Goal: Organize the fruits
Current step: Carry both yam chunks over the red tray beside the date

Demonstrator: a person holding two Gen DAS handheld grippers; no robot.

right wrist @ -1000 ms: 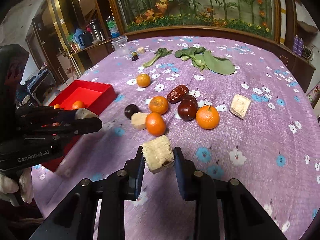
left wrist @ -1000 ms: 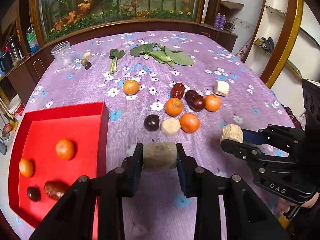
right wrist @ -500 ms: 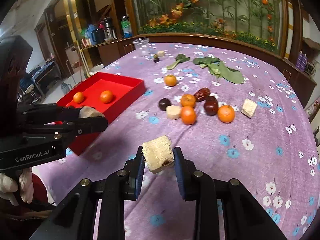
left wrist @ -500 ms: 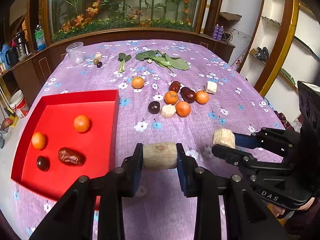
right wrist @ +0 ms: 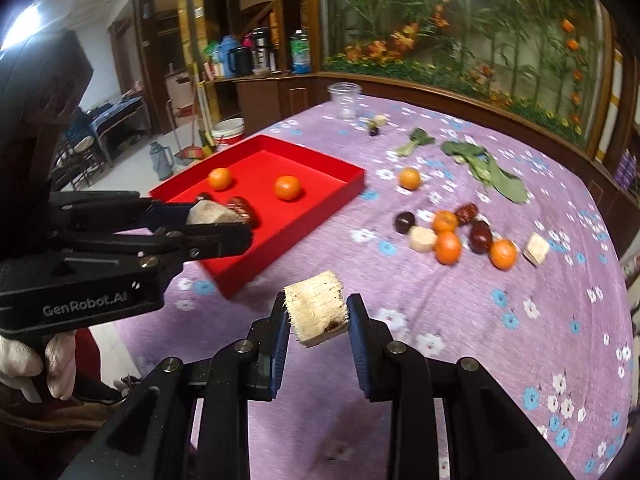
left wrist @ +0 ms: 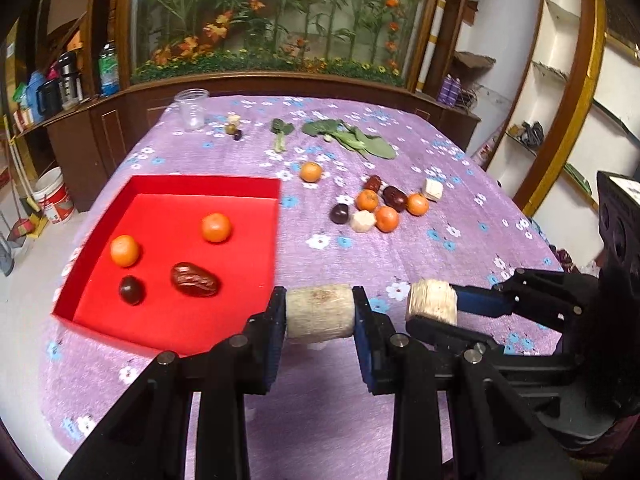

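Observation:
My left gripper (left wrist: 320, 316) is shut on a pale sugarcane chunk (left wrist: 320, 310), held above the purple cloth just right of the red tray (left wrist: 276, 216). The tray holds two oranges, a dark plum (left wrist: 131, 289) and a red date (left wrist: 195, 279). My right gripper (right wrist: 316, 316) is shut on a second, fibrous sugarcane chunk (right wrist: 316, 312); in the left wrist view this same chunk (left wrist: 432, 300) hangs just right of the left one. A cluster of oranges, dates, a plum and a cane piece (left wrist: 376, 210) lies mid-table, with a lone orange (left wrist: 311, 171) behind.
Leafy greens (left wrist: 352, 140), a clear plastic jar (left wrist: 193, 108) and small bits lie at the far side of the table. A cut cane cube (left wrist: 433, 189) sits right of the cluster. A gloved hand (right wrist: 36, 364) holds the left gripper. Cabinets and shelves surround the table.
Both grippers have drawn back from the fruit cluster and shifted left toward the red tray, each still holding its cane chunk. The tray now fills more of both views.

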